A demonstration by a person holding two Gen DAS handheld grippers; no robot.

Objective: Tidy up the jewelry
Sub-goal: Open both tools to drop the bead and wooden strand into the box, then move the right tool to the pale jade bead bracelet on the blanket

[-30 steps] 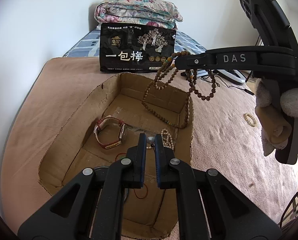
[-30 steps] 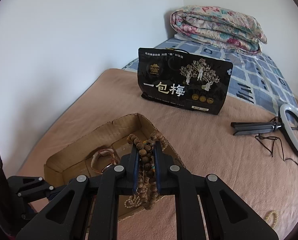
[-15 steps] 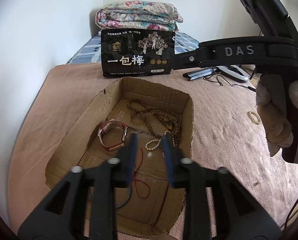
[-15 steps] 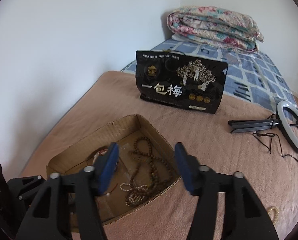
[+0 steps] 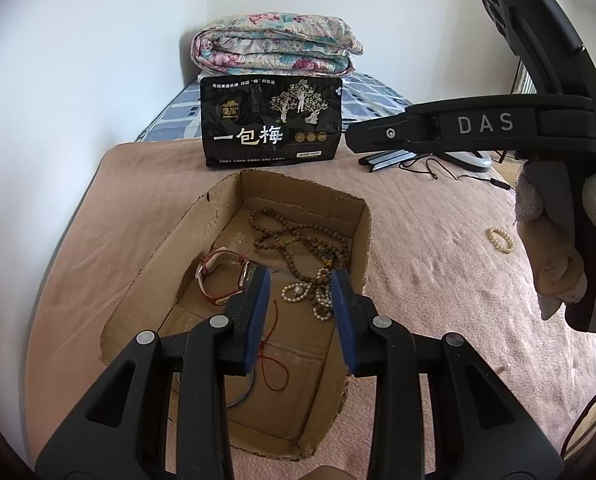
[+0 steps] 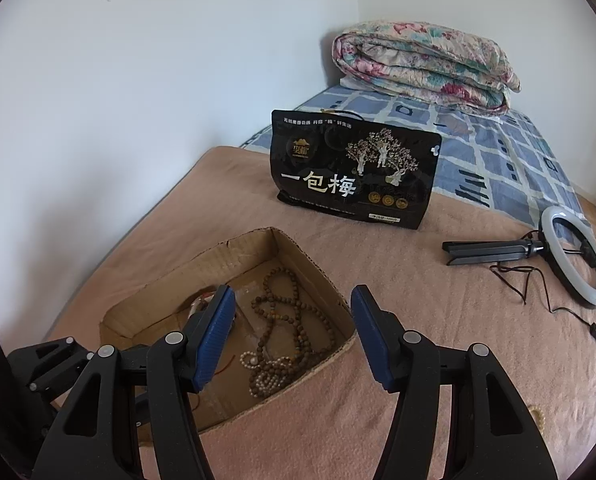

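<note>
Lying coiled in the cardboard box [image 6: 318, 276], the wooden bead necklace [image 6: 294, 320] is resting beside a watch [image 5: 226, 280]. The right tool [image 6: 292, 336] is hovering wide and empty; the left tool [image 5: 300, 304] is gaping narrowly, holding nothing.

Black gripper [image 5: 300, 304], blue pads, silver screws

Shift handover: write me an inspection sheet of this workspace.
Surface: pinkish blanket over a bed.
Job's things: cardboard box holds wooden bead necklace, pearl strand, red-strap watch, red string; one pearl bracelet lies outside on the blanket.
Clutter: black snack bag; ring light on folded tripod.
Grippers: left claw open, empty; right claw open, empty.
Cables: ring light lead trails across the blanket.
Surroundings: white wall; folded floral quilt.
</note>
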